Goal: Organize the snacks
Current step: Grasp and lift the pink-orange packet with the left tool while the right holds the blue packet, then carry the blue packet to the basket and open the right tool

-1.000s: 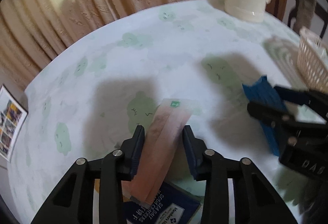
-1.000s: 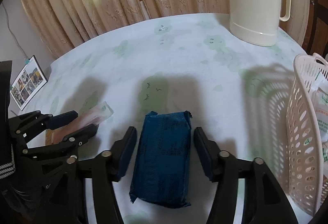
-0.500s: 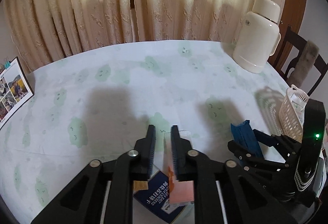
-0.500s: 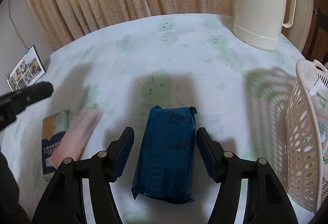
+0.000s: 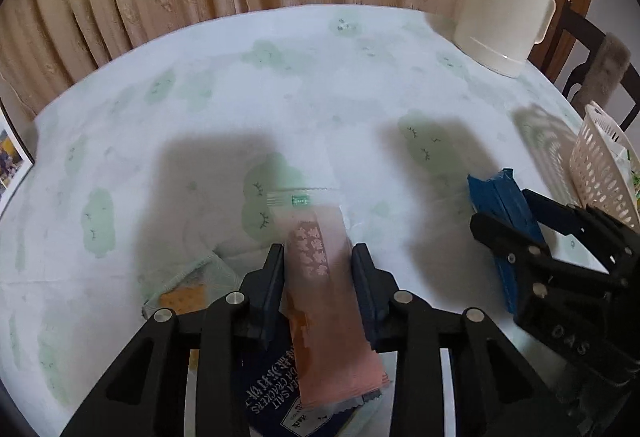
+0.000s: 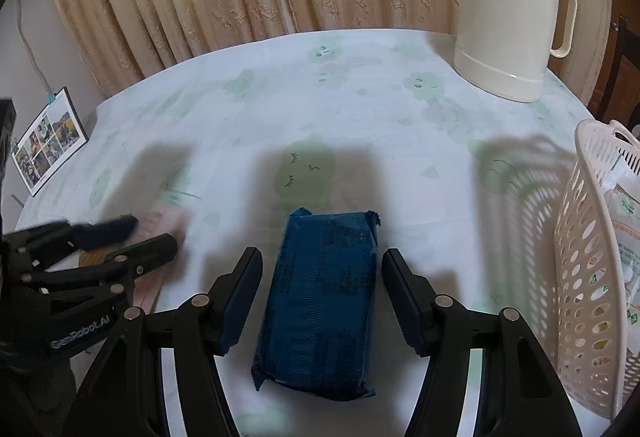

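Left gripper [image 5: 319,269] pinches a long pink snack wrapper [image 5: 324,297] left of the dark blue foil packet [image 6: 320,301], which the right gripper [image 6: 322,297] straddles (jaws closing, not touching).

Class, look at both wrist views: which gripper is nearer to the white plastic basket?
Right. The right gripper straddles the blue packet just beside the white plastic basket; the left gripper, around the pink wrapper, sits farther away, beyond the right one.
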Tool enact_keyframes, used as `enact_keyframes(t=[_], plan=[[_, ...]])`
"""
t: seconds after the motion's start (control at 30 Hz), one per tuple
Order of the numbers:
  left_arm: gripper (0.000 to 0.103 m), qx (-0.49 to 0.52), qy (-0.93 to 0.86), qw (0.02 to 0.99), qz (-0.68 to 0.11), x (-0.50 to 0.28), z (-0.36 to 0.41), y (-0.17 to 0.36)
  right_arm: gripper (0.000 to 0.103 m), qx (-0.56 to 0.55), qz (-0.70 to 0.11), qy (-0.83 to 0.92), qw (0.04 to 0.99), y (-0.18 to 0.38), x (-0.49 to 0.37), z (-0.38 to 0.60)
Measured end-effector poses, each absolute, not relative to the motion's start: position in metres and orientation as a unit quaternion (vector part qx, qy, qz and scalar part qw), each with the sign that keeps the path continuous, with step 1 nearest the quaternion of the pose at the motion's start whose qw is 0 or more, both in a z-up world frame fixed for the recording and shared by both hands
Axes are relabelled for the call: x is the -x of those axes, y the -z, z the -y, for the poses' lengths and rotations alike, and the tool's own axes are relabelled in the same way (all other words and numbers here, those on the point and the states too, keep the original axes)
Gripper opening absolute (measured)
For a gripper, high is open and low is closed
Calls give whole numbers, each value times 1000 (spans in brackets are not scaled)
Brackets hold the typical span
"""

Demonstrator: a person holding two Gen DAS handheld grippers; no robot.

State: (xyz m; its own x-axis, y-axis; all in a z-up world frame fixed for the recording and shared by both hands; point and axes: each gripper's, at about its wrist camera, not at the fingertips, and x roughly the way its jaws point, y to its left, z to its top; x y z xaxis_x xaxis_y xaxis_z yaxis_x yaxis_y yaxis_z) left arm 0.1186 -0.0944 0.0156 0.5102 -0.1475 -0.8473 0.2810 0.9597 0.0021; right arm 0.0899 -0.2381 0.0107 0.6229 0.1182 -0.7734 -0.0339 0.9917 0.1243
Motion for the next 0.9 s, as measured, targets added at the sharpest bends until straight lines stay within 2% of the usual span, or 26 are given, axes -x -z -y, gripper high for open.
enact_keyframes(t=[0.2, 0.27, 0.53, 0.9], plan=[[29, -57, 106, 882, -455, -113, 85, -30, 51, -40, -431, -44, 900, -11, -90, 239], [29, -42, 101, 889, -444, -111, 77, -42, 43, -47, -428, -51, 901, -11, -89, 241], [30, -5, 106, 906, -411, -101, 62, -78, 42, -74, -381, -87, 917, -37, -76, 244], [30, -32, 125, 914, -384, -83, 81, -94, 42, -122, -268, -60, 954, -100, -38, 279]])
